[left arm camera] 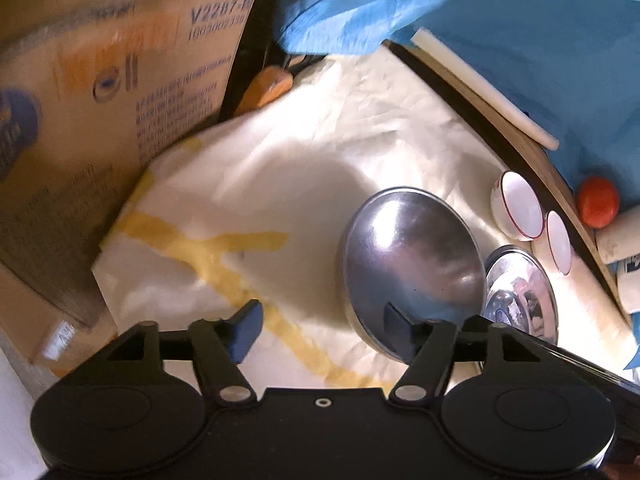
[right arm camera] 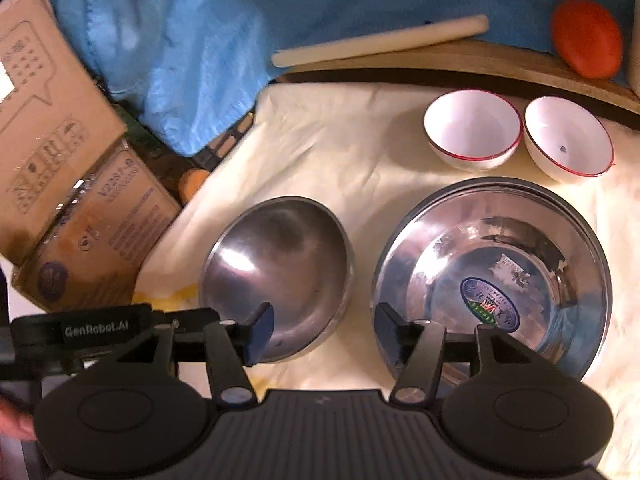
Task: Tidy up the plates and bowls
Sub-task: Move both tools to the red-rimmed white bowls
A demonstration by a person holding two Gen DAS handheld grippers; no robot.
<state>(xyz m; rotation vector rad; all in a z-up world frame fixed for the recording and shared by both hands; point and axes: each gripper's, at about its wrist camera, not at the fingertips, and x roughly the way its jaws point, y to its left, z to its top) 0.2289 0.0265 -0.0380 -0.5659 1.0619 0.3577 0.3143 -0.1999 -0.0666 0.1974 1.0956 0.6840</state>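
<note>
Steel plates (right arm camera: 492,280) stacked (seemingly done), steel bowl (right arm camera: 276,276) and two white bowls (right arm camera: 472,136) unnested; my left tongs (left arm camera: 320,320) and right tongs (right arm camera: 324,332) both released, empty.

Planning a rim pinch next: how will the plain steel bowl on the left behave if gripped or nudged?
The plain steel bowl looks polished, so probably slippery. Its rounded underside may rock or slide on the wrinkled cream cloth. Thin metal suggests it is light and not fragile.
</note>
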